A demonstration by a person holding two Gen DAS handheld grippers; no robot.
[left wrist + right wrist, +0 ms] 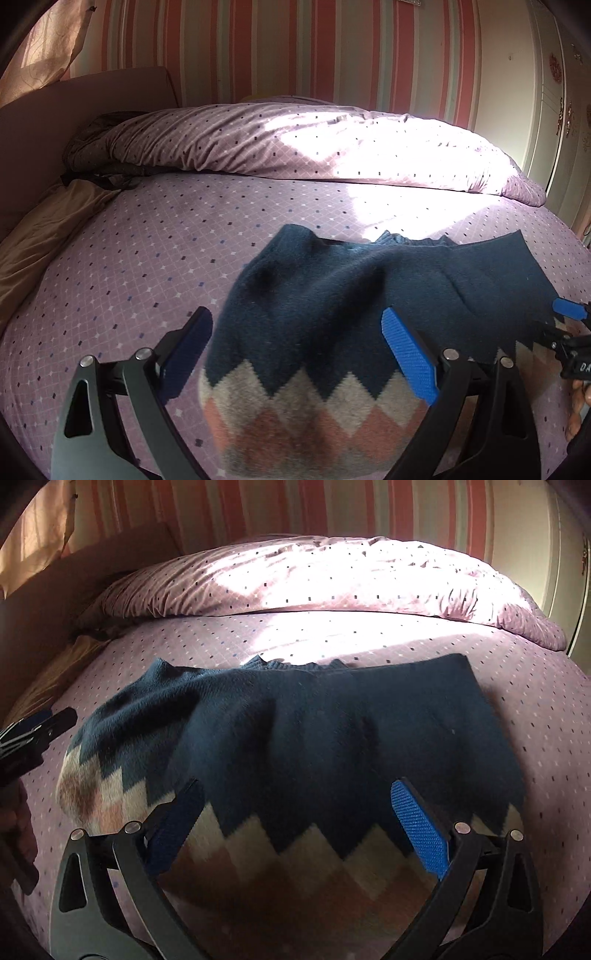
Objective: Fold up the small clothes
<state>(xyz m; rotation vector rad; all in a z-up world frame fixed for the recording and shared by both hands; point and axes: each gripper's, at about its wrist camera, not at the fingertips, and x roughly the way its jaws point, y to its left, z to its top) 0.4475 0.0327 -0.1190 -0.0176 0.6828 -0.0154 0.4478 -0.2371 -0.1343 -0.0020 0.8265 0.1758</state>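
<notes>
open left gripper (295, 354), navy sweater (332, 288), "da" lettering

The navy knitted sweater with a zigzag-patterned hem (295, 738) lies on the lilac dotted bedsheet (535, 709), hem nearest. Behind it lies the rolled lilac duvet (314, 576); a tan cloth (44, 236) lies far left.

A navy knitted sweater (303, 734) lies spread on the bed (546, 746), its zigzag band of grey, cream and pink diamonds toward the near edge. Its ribbed navy edge points toward the far side, and one side lies rumpled and partly doubled over.
</notes>
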